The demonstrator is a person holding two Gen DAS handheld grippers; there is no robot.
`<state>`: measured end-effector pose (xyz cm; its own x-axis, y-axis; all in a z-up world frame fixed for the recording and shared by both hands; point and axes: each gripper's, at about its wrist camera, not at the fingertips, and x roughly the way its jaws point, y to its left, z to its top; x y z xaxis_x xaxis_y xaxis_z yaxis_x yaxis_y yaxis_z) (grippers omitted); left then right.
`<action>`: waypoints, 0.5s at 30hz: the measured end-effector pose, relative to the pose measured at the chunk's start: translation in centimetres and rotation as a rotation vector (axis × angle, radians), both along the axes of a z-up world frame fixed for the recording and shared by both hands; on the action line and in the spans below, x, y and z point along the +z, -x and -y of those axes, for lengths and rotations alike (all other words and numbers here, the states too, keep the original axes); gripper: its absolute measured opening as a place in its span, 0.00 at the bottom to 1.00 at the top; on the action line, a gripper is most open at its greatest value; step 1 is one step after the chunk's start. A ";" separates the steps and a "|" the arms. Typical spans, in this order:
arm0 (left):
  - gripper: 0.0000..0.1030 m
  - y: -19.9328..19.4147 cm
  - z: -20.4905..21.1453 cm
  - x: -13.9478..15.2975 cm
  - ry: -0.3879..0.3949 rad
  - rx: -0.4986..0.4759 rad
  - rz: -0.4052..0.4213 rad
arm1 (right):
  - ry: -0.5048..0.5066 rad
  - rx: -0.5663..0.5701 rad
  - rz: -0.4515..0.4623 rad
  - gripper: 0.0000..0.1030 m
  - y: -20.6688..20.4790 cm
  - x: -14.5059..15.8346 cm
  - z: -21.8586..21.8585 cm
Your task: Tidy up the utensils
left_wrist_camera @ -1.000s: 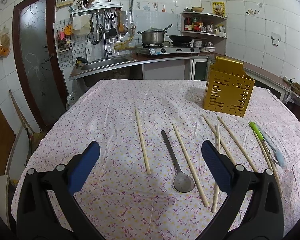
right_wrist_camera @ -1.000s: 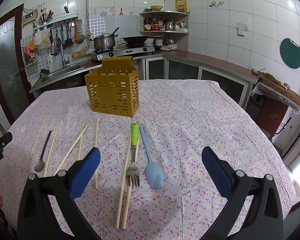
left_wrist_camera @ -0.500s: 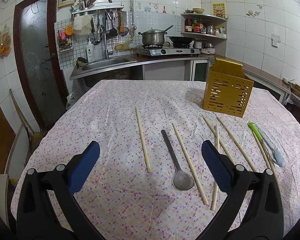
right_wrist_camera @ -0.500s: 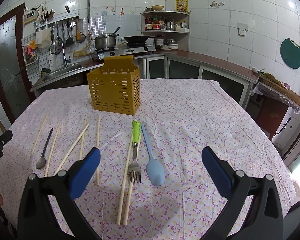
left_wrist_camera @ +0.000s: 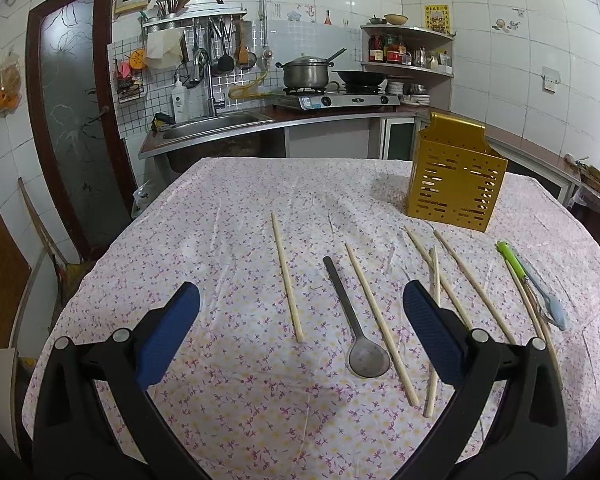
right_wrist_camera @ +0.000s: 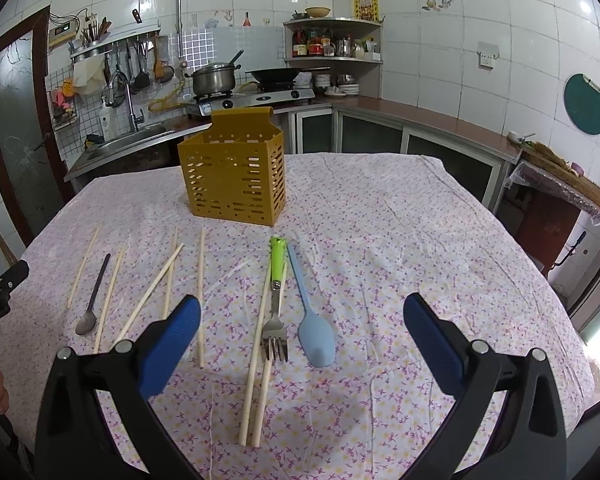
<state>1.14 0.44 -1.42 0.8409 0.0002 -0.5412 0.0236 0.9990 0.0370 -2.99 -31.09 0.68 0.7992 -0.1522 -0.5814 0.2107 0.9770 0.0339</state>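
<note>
Floral tablecloth over the table. Behind it, steel sink with tap, soap bottle beside. Lidded pot and black wok on a gas stove. Corner shelf with jars. Green round board on the tiled wall.

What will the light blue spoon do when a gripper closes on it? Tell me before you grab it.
The light blue spoon looks like matte plastic or silicone, so probably light and not very slippery. Its handle is thin and lies flat on the tablecloth, so the fingers may slide over it. The fork lies close beside it and may get nudged.
</note>
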 end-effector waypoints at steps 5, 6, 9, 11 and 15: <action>0.95 -1.4 0.1 -0.2 -0.041 0.001 -0.014 | 0.005 0.021 -0.006 0.96 -1.2 0.1 -0.1; 0.95 -1.9 0.1 -0.2 -0.038 -0.007 -0.018 | 0.006 0.028 -0.010 0.96 -1.7 -0.1 -0.1; 0.95 -3.3 0.2 -0.1 -0.031 -0.022 -0.033 | 0.010 0.040 -0.026 0.96 -3.6 -0.5 0.1; 0.95 -4.6 0.1 -0.3 -0.022 -0.037 -0.052 | 0.002 0.052 -0.042 0.96 -4.9 -0.8 0.3; 0.95 -7.7 -0.6 -2.0 0.022 -0.058 -0.135 | -0.030 0.111 -0.087 0.96 -8.2 -1.5 0.3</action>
<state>8.83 1.09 -3.38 0.7588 -0.0589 -0.6487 0.0844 0.9964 0.0082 5.25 -31.40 -0.78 0.7566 -0.0468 -0.6522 0.1046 0.9932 0.0501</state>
